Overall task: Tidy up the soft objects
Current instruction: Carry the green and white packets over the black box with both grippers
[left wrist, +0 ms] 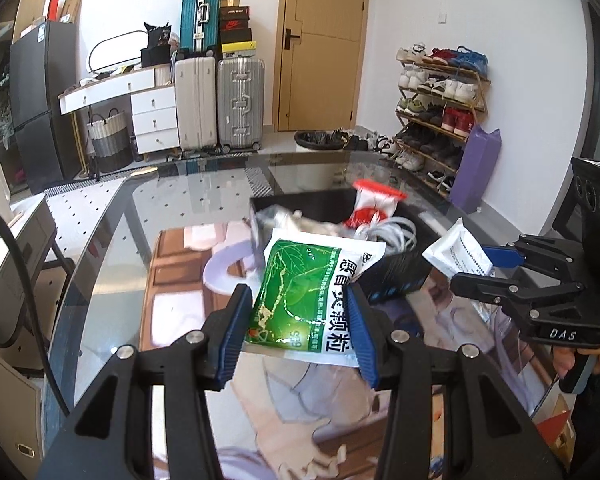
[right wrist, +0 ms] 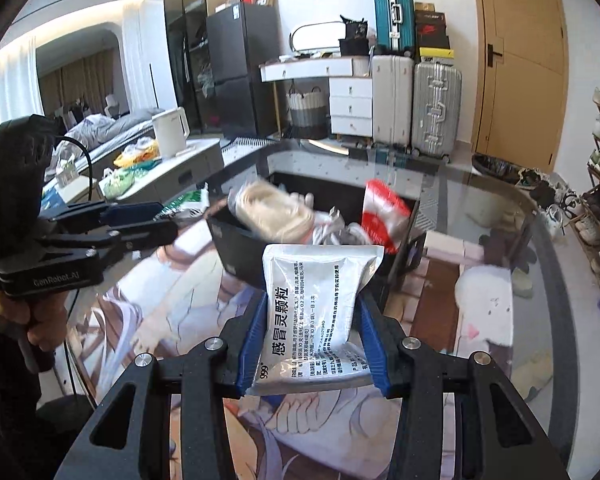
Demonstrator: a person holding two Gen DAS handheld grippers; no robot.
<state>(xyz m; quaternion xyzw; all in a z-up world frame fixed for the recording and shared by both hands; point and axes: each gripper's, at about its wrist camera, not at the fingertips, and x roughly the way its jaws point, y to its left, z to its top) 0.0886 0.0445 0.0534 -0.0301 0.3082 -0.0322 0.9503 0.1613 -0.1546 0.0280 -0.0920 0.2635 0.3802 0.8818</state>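
My left gripper [left wrist: 298, 320] is shut on a green and white medicine sachet [left wrist: 308, 296] and holds it above the glass table, just short of the black box [left wrist: 396, 272]. My right gripper [right wrist: 310, 344] is shut on a silver-white sachet [right wrist: 316, 312], also held in front of the black box [right wrist: 236, 244]. The right gripper with its sachet [left wrist: 458, 252] shows at the right of the left wrist view. The left gripper [right wrist: 148, 220] shows at the left of the right wrist view. The box holds a red and white pouch [left wrist: 374, 204], white cables [left wrist: 388, 232] and a beige bundle [right wrist: 272, 212].
The round glass table [left wrist: 112, 260] lies over a printed mat. A shoe rack [left wrist: 440, 112] stands at the right wall, suitcases [left wrist: 220, 100] and a drawer unit at the back. A side counter with a white kettle [right wrist: 170, 126] stands to the left.
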